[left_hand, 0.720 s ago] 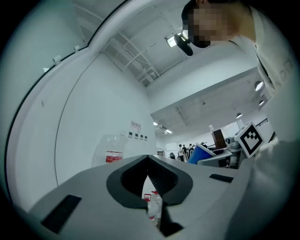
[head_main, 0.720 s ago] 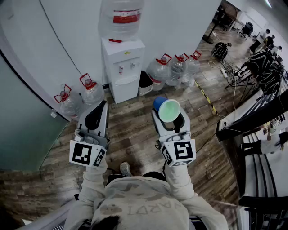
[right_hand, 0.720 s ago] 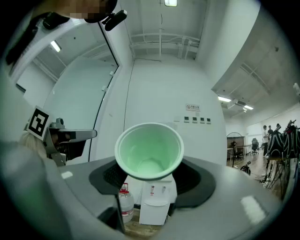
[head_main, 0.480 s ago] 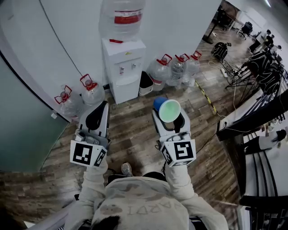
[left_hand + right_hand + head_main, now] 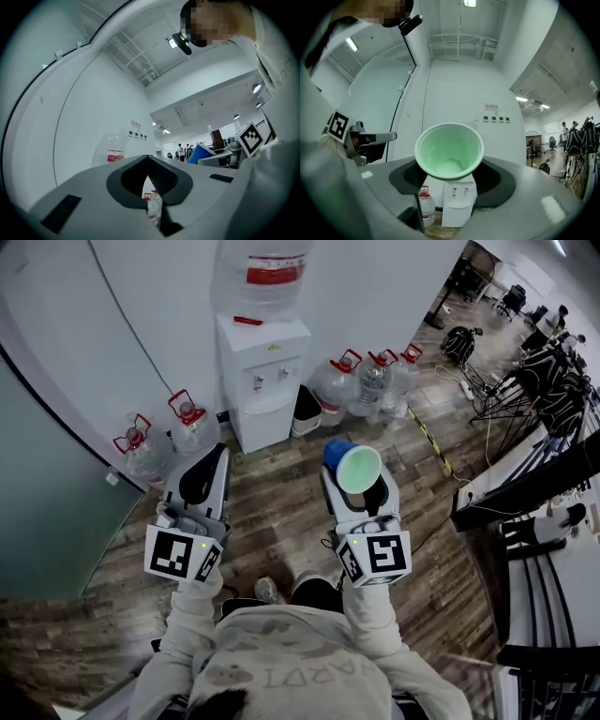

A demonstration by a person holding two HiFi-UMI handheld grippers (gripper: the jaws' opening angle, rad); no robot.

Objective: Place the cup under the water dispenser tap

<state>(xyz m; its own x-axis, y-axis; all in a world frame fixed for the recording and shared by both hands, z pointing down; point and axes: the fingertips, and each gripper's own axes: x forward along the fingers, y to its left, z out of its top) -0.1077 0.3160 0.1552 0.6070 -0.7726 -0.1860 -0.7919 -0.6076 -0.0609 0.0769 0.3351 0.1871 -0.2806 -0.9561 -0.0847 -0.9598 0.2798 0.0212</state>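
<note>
The left gripper [image 5: 206, 465] hangs idle, its jaws together on nothing. To its right, the right gripper [image 5: 354, 489] is clamped on the cup [image 5: 357, 468], which is blue outside and green inside. The cup is in the air with its mouth facing back toward the person. It is well apart from the dispenser [image 5: 265, 381], which stands ahead and slightly left against the wall [image 5: 169, 306].

The step in hand looks like the carry. To do it well, steer left of straight ahead and keep the grip firm but not crushing, since a thin cup probably buckles. Turn the cup upright before it goes in under the taps [image 5: 256, 383], then lower it flat below one of them.

The plank floor [image 5: 272, 512] is dark and worn. Bottles [image 5: 192, 423] sit left of the dispenser. A bin [image 5: 303, 412] stands just beside its right flank, with more bottles beyond. Further right, striped tape [image 5: 427, 439] crosses the floor near stands [image 5: 506, 395] and cables, so that side is worth avoiding.
</note>
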